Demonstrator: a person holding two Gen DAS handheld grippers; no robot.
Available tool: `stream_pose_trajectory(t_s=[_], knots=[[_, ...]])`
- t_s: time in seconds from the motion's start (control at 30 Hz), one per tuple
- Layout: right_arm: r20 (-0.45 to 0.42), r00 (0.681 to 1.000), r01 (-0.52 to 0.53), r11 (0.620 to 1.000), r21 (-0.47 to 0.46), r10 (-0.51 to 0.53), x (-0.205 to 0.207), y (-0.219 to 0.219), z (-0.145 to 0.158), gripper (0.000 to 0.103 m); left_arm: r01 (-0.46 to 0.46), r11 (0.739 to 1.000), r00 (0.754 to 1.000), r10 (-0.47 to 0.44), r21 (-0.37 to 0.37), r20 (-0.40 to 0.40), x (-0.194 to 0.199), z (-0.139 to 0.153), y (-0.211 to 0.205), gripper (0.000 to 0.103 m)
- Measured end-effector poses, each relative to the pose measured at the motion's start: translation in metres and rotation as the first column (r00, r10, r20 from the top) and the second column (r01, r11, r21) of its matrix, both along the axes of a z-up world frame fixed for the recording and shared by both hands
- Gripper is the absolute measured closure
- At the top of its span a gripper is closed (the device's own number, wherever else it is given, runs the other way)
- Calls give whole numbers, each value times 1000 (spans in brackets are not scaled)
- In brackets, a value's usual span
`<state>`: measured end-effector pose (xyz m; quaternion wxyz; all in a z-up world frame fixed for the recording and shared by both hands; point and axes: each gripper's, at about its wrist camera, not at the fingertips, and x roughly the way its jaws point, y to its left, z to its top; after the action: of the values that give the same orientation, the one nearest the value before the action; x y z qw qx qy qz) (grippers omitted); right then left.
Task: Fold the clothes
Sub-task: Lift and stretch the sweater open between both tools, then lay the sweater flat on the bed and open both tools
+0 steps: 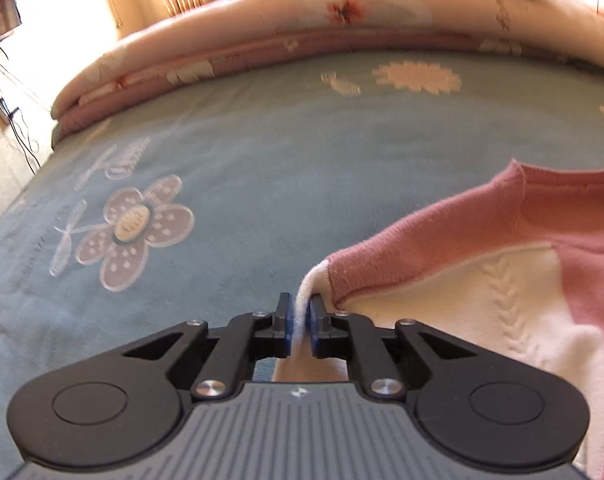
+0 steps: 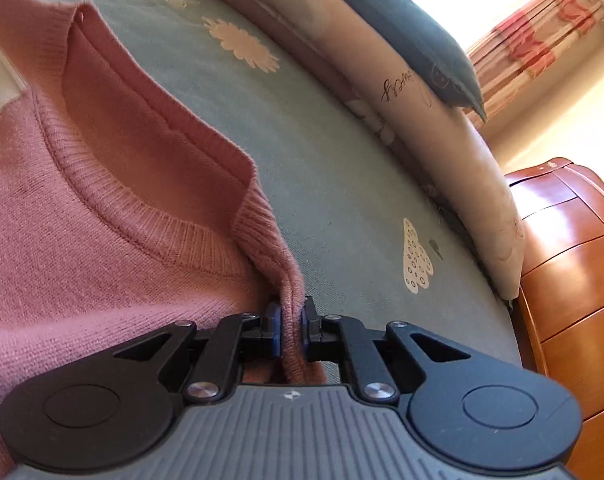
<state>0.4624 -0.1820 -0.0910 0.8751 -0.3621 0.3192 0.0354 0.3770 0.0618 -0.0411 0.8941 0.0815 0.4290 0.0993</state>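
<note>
sweater (image 1: 502,248) in dusty pink knit with cream-white panels, one panel carrying a raised cable-like braid, lies spread over the near part of a bed covered by a blue-grey bedspread (image 1: 262,152) patterned with pale flowers. its ribbed round neckline (image 2: 114,184) gapes open, showing the pink inside of the back. the left gripper (image 1: 301,320) has its two blue-padded jaws nearly closed, pinching a thin white fold at the sweater's left shoulder edge. the right gripper (image 2: 290,322) is likewise nearly closed, its jaws clamped on a bunched pink fold of the right shoulder, just beside the neckline. the fabric rises in a small ridge from each grip toward the collar. at the far side of the bed a pink floral quilt (image 1: 262,48) lies folded in a long roll, with a dark blue-grey pillow (image 2: 402,28) resting on top of it. to the right of the bed stands a glossy orange-brown wooden cabinet (image 2: 574,280) with drawers, all closed, so their contents cannot be seen. sunlit patterned curtains (image 2: 542,28) hang at the far right.
</note>
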Motion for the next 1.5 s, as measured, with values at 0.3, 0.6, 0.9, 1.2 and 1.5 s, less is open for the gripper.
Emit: stream_pose_trajectory(t_s=[0.3,0.6,0.9,1.2,1.5], knots=[[-106,994,63,943,327,-30,-38,-49,54,50,18,997,1000,-17,-72,9,-18,9,2,78],[-233,972,141,841,522,-19,-116,-75,92,50,161,965,987,-152,-206,59,-115,60,-17,54],[-374,927,250,689,680,34,-195,-89,92,49,252,907,968,-231,-339,101,-226,74,-40,43],[-425,904,325,561,761,54,-239,-78,90,49,284,886,957,-241,-367,159,-295,75,-58,34],[-424,905,345,527,777,31,-251,-65,74,70,244,892,969,-205,-381,141,-335,54,-49,32]])
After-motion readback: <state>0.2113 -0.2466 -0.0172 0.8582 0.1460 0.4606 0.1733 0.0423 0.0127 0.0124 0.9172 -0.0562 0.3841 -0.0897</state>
